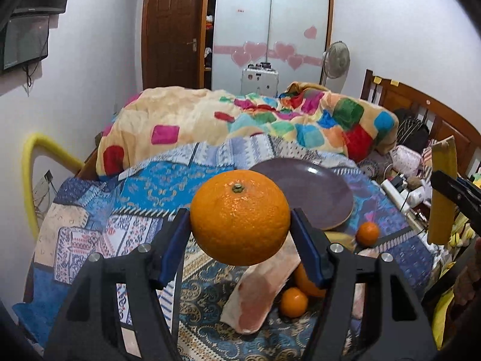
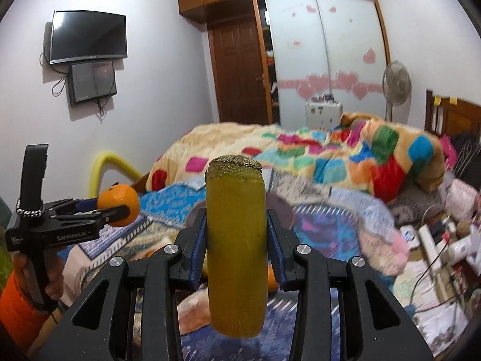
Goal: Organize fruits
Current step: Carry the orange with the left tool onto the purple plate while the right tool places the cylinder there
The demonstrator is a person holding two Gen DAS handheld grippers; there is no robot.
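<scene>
My left gripper (image 1: 240, 225) is shut on a large orange (image 1: 239, 217) and holds it in the air above the bed. It also shows in the right wrist view (image 2: 120, 207), at the left. My right gripper (image 2: 236, 231) is shut on a yellow banana (image 2: 236, 246), held upright; the banana also shows at the right edge of the left wrist view (image 1: 442, 192). A purple plate (image 1: 312, 195) lies empty on the patterned bedspread just beyond the held orange. Two small oranges (image 1: 294, 301) (image 1: 367, 233) lie on the bed below. A third fruit (image 1: 306, 282) is half hidden by my finger.
A pink cloth (image 1: 264, 288) lies on the bedspread beside the loose oranges. A colourful crumpled quilt (image 1: 270, 120) is heaped behind the plate. Clutter with cables and a power strip (image 2: 433, 240) lies at the right side, near the wooden headboard (image 1: 421, 111).
</scene>
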